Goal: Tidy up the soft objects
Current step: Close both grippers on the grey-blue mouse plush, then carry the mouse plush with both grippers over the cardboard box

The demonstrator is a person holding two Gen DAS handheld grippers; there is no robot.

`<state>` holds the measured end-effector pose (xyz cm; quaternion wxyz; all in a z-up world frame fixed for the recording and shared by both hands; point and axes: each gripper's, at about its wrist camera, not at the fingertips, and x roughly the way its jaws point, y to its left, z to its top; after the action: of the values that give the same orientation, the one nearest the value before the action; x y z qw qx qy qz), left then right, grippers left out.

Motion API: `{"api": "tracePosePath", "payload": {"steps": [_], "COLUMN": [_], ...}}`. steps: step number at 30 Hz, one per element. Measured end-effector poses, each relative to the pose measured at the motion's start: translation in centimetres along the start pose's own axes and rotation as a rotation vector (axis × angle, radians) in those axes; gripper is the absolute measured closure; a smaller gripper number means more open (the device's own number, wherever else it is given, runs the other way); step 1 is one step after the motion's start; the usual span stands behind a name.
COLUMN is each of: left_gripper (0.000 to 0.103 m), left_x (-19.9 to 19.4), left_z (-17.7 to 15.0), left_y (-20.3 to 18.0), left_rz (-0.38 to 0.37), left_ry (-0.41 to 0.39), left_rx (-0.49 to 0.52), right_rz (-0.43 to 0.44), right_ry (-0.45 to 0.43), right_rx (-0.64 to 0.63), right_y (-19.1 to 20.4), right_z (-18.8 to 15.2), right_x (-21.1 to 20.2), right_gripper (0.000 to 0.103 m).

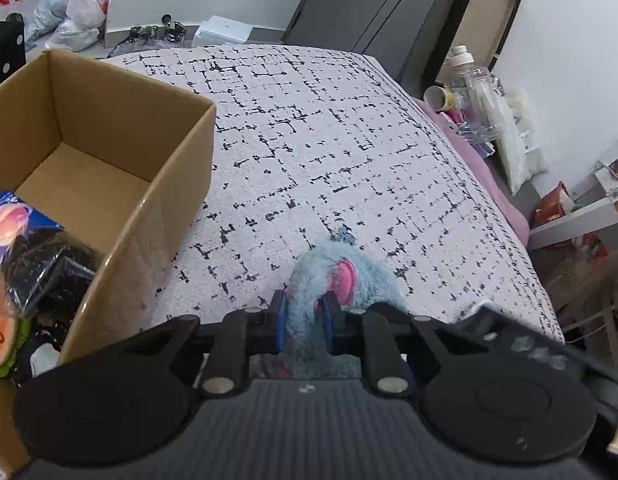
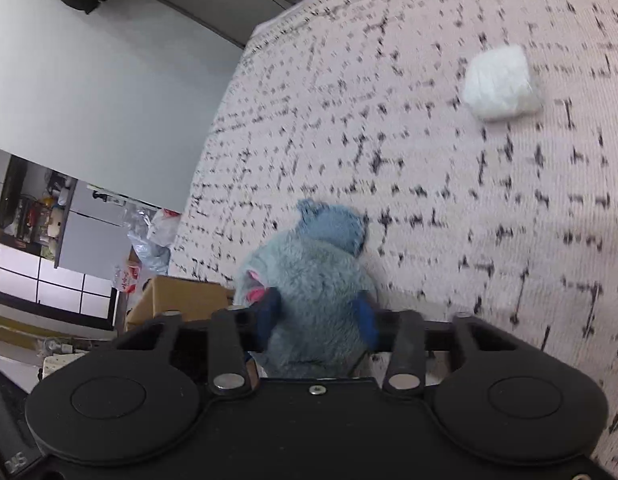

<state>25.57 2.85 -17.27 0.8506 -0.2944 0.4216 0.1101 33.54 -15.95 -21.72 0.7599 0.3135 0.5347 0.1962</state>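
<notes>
On the patterned bedspread (image 1: 349, 140), one blue plush toy (image 1: 341, 280) is pinched by two grippers: the left gripper (image 1: 305, 316) and the right gripper (image 2: 317, 316) each have their fingers closed into its fur. One cardboard box (image 1: 169, 184) stands beside it, several items inside. One white fluffy bundle (image 2: 501, 84) lies well apart.

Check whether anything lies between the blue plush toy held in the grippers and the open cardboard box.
Nothing visible does. The blue plush toy is clamped by the left gripper and the right gripper. Only bare patterned bedspread separates it from the cardboard box, whose open top is unobstructed.
</notes>
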Motion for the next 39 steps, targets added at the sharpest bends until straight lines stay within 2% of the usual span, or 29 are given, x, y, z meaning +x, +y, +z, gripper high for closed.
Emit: {"api": "tracePosePath", "payload": {"steps": [2,7,14,22,31,39], "left_gripper": [0.087,0.087,0.087,0.087,0.087,0.087], "left_x": [-0.5,-2.4,-6.2,-10.7,-14.8,-16.7], "left_z": [-0.3,-0.7,-0.1,1.1,2.3,3.3], "left_y": [-0.1,-0.3,-0.2,1.5,5.5,9.4], "left_rz": [-0.008,-0.042,-0.097,-0.111,-0.111,-0.118], "left_ry": [0.003,-0.006,-0.052,-0.111,-0.161,-0.184], "left_rx": [0.004,0.011,0.022,0.029,0.008,-0.027], "right_rz": [-0.006,-0.013,0.005,0.032,0.064,0.077], "right_ry": [-0.011,-0.044,-0.101,-0.131,-0.132,-0.118], "right_rx": [-0.017,-0.049,-0.072,-0.110,-0.144,-0.175], "right_y": [0.3,1.4,4.1,8.4,12.4,15.3], "right_z": [-0.4,-1.2,-2.3,-4.6,-7.6,-9.9], "right_x": [-0.7,-2.9,-6.0,-7.3,-6.9,-5.5], "right_gripper": [0.074,0.081,0.081,0.081,0.081,0.081]}}
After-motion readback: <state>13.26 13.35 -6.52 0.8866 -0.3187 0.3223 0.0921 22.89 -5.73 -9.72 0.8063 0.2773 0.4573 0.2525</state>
